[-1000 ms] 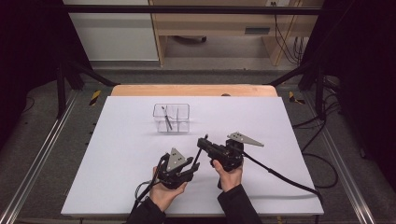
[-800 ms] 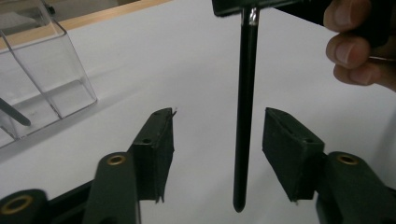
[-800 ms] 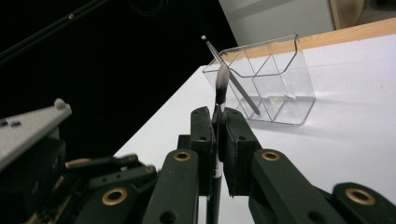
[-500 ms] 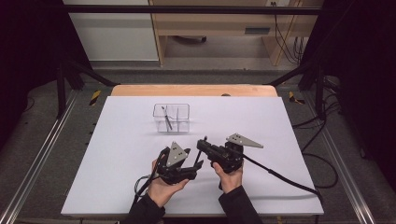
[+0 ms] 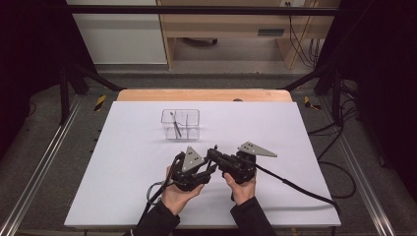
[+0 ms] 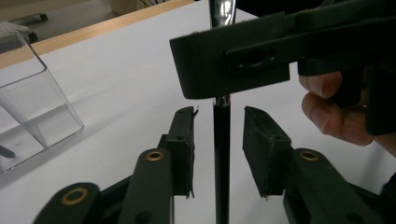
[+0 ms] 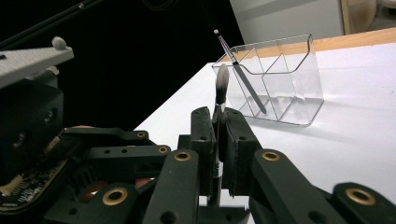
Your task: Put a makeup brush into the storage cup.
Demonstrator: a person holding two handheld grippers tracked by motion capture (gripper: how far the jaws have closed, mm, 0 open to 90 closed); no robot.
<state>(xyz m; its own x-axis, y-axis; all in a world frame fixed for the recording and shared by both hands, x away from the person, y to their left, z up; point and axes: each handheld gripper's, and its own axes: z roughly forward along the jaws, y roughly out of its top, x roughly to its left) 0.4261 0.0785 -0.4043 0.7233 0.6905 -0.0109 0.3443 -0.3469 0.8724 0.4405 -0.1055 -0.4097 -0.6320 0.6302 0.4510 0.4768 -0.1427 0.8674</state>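
My right gripper (image 7: 218, 114) is shut on a makeup brush (image 7: 222, 86), whose pale bristle head stands up above the jaws. In the high view the right gripper (image 5: 212, 153) points left, near the table's front middle. My left gripper (image 5: 209, 172) sits close beside it. In the left gripper view the brush's black handle (image 6: 222, 154) runs between the left gripper (image 6: 219, 114) jaws, with a gap on each side. These jaws have just been closing around the handle. The right gripper's jaw (image 6: 233, 60) crosses above them.
A clear divided organiser (image 5: 181, 124) stands on the white table (image 5: 123, 162) behind the grippers, with a thin dark brush (image 5: 175, 124) leaning in its left part. The right gripper's cable (image 5: 295, 187) trails off to the right.
The left hand has risen a little and drawn closer to the right gripper. The right hand has kept still with the brush.
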